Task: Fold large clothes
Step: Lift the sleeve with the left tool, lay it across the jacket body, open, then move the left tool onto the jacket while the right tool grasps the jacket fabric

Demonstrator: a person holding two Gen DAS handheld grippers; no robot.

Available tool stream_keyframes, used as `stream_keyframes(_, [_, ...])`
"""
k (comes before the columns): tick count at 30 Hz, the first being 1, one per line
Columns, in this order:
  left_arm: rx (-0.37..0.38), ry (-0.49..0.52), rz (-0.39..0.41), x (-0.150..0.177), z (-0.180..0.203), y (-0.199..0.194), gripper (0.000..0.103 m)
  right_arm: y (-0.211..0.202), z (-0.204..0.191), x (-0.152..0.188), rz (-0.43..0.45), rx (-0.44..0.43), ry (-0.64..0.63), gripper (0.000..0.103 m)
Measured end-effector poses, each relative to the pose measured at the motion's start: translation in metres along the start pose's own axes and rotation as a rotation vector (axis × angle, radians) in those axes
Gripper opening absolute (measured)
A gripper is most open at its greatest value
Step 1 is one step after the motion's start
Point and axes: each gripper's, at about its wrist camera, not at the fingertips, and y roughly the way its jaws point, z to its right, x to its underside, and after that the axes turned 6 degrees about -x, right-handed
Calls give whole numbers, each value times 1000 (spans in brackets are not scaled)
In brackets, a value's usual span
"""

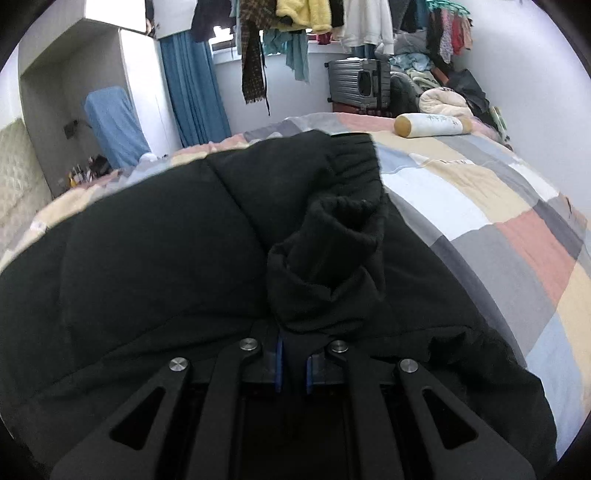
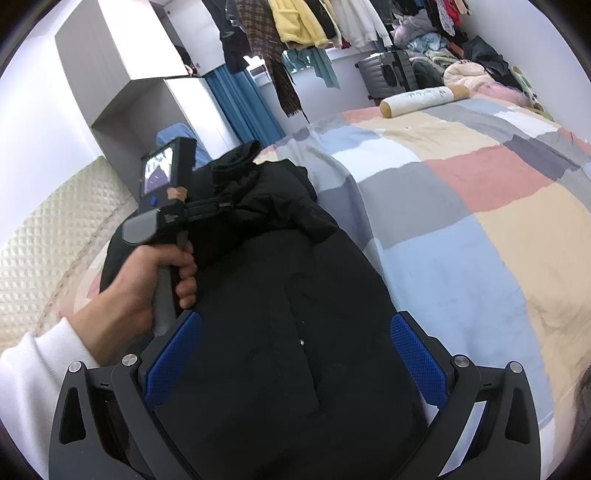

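A large black padded jacket (image 1: 147,258) lies on the patchwork bedspread (image 1: 480,206). My left gripper (image 1: 293,363) is shut on a sleeve of the jacket (image 1: 332,258), whose ribbed cuff bunches up just beyond the fingers. In the right wrist view the jacket (image 2: 258,332) lies below my right gripper (image 2: 295,354), which is open with its blue pads (image 2: 417,362) wide apart above the cloth. The left gripper's handle (image 2: 166,221), held by a hand, sits over the jacket's far left part.
A white bolster pillow (image 1: 432,124) lies at the far end of the bed. A grey suitcase (image 1: 358,83) and piled clothes stand beyond it. Hanging clothes (image 1: 295,22) fill the top. A quilted headboard (image 2: 44,229) is at the left.
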Motion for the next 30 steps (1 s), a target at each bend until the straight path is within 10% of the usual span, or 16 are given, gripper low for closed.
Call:
stream_keyframes(5, [10, -15, 45, 2, -3, -24, 28, 0, -6, 1, 7, 5, -25, 103])
stream_keyframes(9, [11, -66, 100, 5, -16, -56, 82, 0, -15, 2, 13, 0, -65, 103])
stream_keyframes(30, [-134, -285, 145, 69, -172, -176, 82, -8, -61, 9, 3, -51, -185, 103])
